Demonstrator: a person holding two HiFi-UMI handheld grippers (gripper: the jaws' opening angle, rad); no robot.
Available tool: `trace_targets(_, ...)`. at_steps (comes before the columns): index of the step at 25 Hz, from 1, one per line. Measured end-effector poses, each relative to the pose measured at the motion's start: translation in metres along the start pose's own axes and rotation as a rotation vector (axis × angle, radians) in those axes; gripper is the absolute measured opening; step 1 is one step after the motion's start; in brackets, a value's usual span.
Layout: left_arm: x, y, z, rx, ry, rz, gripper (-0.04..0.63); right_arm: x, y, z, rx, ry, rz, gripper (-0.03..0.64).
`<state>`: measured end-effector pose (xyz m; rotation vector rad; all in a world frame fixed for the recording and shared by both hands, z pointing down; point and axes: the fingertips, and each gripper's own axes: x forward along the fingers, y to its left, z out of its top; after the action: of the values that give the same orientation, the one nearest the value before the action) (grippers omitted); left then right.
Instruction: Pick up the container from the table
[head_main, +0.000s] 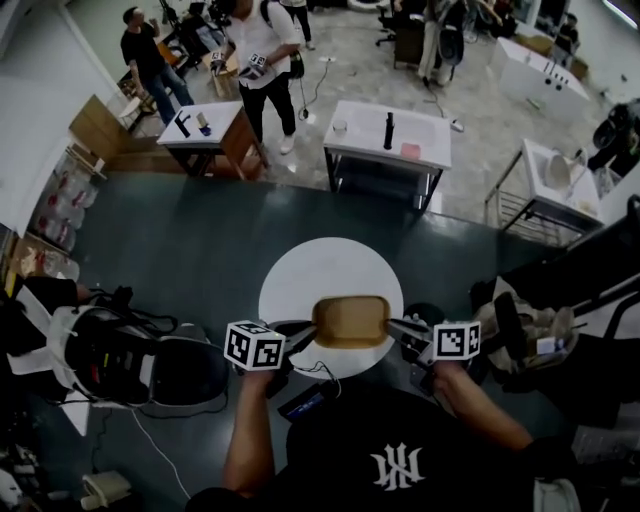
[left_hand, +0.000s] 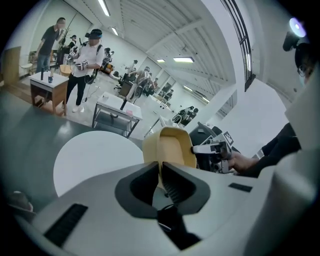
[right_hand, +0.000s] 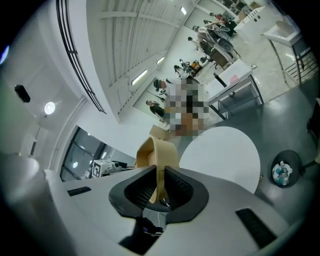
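A tan, shallow rectangular container (head_main: 351, 321) hangs in the air above the white round mat (head_main: 300, 280), held level between both grippers. My left gripper (head_main: 303, 334) is shut on the rim of its left end. My right gripper (head_main: 396, 326) is shut on the rim of its right end. In the left gripper view the container (left_hand: 172, 146) stands up from between the jaws, with the other gripper (left_hand: 215, 149) at its far end. In the right gripper view the container's rim (right_hand: 159, 160) is pinched between the ribbed pads (right_hand: 172, 186).
The dark table (head_main: 180, 260) carries a headset and cables (head_main: 110, 355) at left and a bundle of gear (head_main: 530, 335) at right. A small dark dish (right_hand: 284, 170) sits beside the mat. People and white tables (head_main: 388, 135) stand on the floor beyond the table's far edge.
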<state>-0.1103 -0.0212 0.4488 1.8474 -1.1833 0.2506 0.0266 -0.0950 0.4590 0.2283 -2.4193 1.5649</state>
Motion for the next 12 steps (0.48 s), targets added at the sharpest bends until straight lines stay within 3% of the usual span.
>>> trace_targets(12, 0.010, -0.063, -0.031, -0.024, -0.082, 0.072, 0.028, -0.057, 0.001, -0.009, -0.049, 0.006, 0.048, 0.069)
